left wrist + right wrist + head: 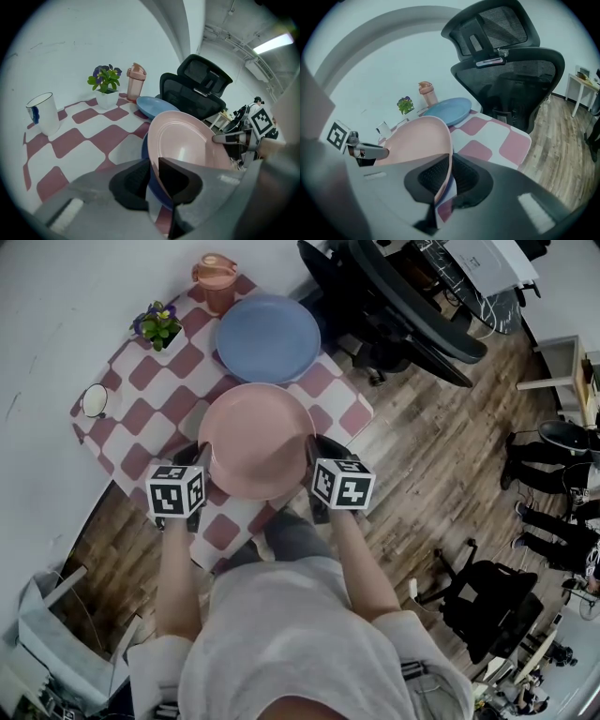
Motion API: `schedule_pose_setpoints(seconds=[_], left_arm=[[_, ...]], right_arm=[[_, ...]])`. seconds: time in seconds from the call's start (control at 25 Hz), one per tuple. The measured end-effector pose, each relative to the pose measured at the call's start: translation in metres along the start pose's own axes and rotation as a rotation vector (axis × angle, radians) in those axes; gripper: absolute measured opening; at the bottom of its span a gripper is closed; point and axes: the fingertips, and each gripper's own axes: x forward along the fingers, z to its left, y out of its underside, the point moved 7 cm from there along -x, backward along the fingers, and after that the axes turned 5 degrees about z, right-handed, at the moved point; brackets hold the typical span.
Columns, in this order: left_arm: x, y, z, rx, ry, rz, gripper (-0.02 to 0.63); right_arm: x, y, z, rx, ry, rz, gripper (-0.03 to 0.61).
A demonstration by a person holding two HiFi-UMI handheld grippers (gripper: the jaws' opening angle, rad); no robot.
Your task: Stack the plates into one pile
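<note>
There's open checkered cloth [141, 427] to the left of the pink plate [255, 439], a clear lane between it and the white mug [95, 400]. The far end is crowded, with the flower pot [159, 326], pink bottle [216, 279] and blue plate [269, 337] standing close together. Just off the right edge a black office chair [394, 306] blocks the way.

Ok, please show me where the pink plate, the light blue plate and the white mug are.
pink plate [256, 440]: head view, centre of its upper face.
light blue plate [269, 337]: head view, centre of its upper face.
white mug [95, 400]: head view, inside its open top.
</note>
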Motion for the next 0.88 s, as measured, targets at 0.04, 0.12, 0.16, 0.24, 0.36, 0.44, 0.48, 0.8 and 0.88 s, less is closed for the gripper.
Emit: schedule_pose_setpoints(seconds=[0.04,0.12,0.16,0.24,0.36,0.44,0.48,0.8,0.88], left_arm=[[0.001,0.001,0.0,0.0,-0.002,0.004,0.066],[0.002,0.003,0.0,-0.002,-0.007,0.007,0.067],[0.002,0.004,0.0,-0.002,-0.008,0.005,0.067],[0.002,0.003,0.0,0.003,-0.014,0.004,0.067],[0.002,0.003,0.0,0.026,-0.022,0.005,0.07],[0.003,0.003,0.0,0.044,-0.026,0.005,0.074],[0.003,0.003,-0.001,0.053,-0.029,0.005,0.075],[0.004,0.004,-0.005,0.08,-0.032,-0.009,0.123],[0.004,0.005,-0.007,0.084,-0.033,-0.017,0.138]], right_arm=[[0.001,0.001,0.0,-0.001,0.0,0.006,0.023],[0.004,0.003,-0.001,-0.002,0.001,0.016,0.023],[0.004,0.004,-0.002,-0.004,0.003,0.02,0.023],[0.005,0.006,-0.002,-0.01,0.006,0.029,0.025],[0.009,0.008,-0.002,-0.03,0.014,0.042,0.028],[0.011,0.009,-0.002,-0.045,0.022,0.049,0.029],[0.011,0.01,-0.003,-0.049,0.025,0.052,0.031],[0.014,0.013,-0.003,-0.089,0.04,0.063,0.037],[0.015,0.013,-0.002,-0.102,0.043,0.063,0.04]])
